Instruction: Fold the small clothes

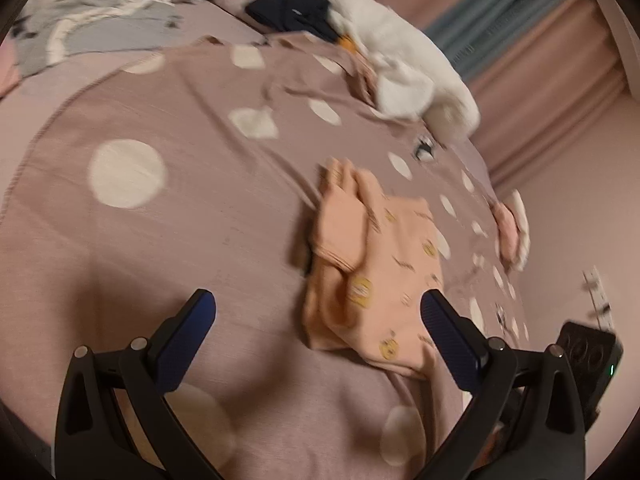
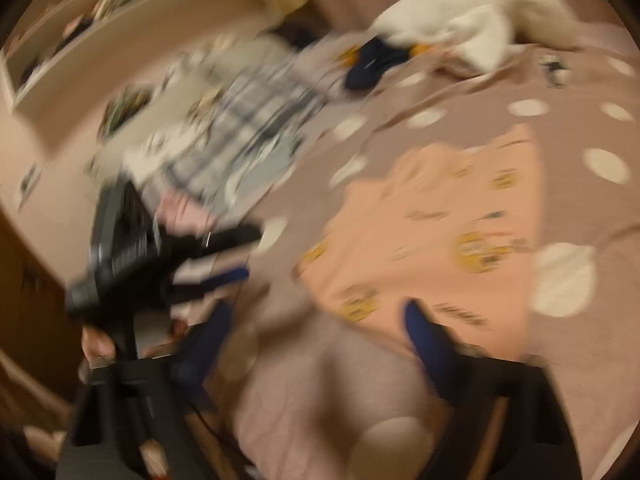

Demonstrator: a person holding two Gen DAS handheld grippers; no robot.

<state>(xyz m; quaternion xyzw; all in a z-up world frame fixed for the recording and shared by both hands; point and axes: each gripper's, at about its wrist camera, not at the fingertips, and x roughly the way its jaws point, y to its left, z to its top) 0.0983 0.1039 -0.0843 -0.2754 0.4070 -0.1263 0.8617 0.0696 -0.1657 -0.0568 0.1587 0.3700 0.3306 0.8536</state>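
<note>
1. Left gripper [image 1: 318, 308]: blue-padded jaws spread wide, nothing between them, hovering over the bedspread [image 1: 160, 240].
2. Right gripper [image 2: 318, 316]: jaws wide apart, empty; view badly blurred.
3. Peach garment [image 1: 368, 276], printed with small yellow motifs, lies partly folded on the dotted mauve bedspread, towards its right edge, just ahead of both grippers; the left gripper's right fingertip overlaps its near corner in view, contact unclear.
4. White plush toy [image 1: 404, 64] and dark navy cloth [image 1: 296, 12] sit at the far end.
</note>
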